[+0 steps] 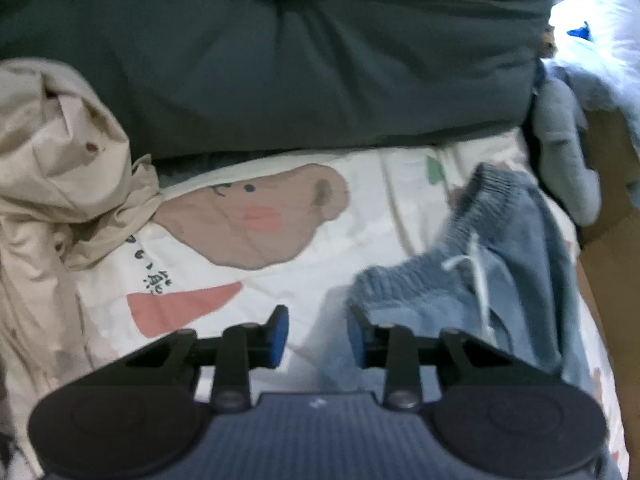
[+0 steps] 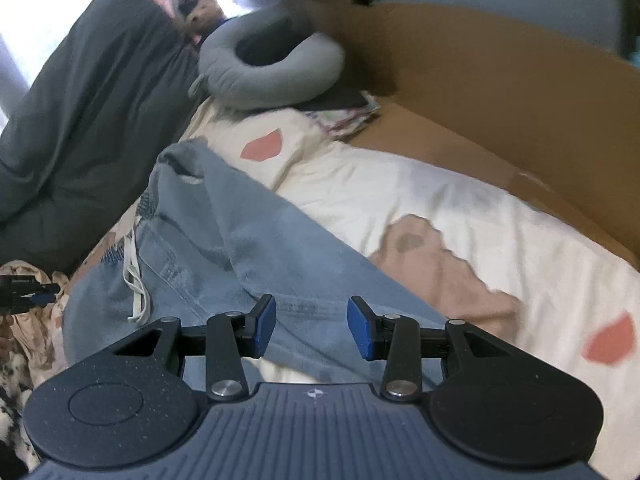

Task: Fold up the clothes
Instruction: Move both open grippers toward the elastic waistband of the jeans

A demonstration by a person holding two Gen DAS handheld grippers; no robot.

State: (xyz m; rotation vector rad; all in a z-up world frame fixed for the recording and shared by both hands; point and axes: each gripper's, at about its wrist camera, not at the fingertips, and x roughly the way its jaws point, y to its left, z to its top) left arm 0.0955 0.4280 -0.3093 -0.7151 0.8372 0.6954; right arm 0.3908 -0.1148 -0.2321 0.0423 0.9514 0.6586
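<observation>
**Blue trousers lying rumpled on the bed, both tools spread above them**

The blue trousers (image 2: pixel 256 248) are lying crumpled on the bed, their knitted waistband (image 1: pixel 476 204) bunched up and a white drawstring (image 1: pixel 476 268) trailing loose across the cloth. In the right wrist view the fabric is spreading wide beneath the right tool (image 2: pixel 312 326), whose blue pads are standing apart with nothing between them. The left tool (image 1: pixel 318 338) is likewise standing spread, empty, hovering just beside the near edge of the waistband; whether its right-hand pad is touching the cloth I cannot tell.

To the left of the trousers a stretch of the cartoon-printed bedsheet (image 1: pixel 360 208) is lying bare, showing a bear face and a carrot, giving open room on that side. Further left a beige garment (image 1: pixel 60 168) is heaped up, well apart from the trousers. Behind everything a dark grey duvet (image 1: pixel 280 60) is rising in a thick roll, closing off the far edge of the free sheet.

On the right side the sheet is running on clear toward a brown cardboard box (image 2: pixel 500 92), which is bordering the bed. A grey neck pillow (image 2: pixel 272 68) is resting at the far corner, between the duvet and the box. Bright light is coming in beyond the duvet.
</observation>
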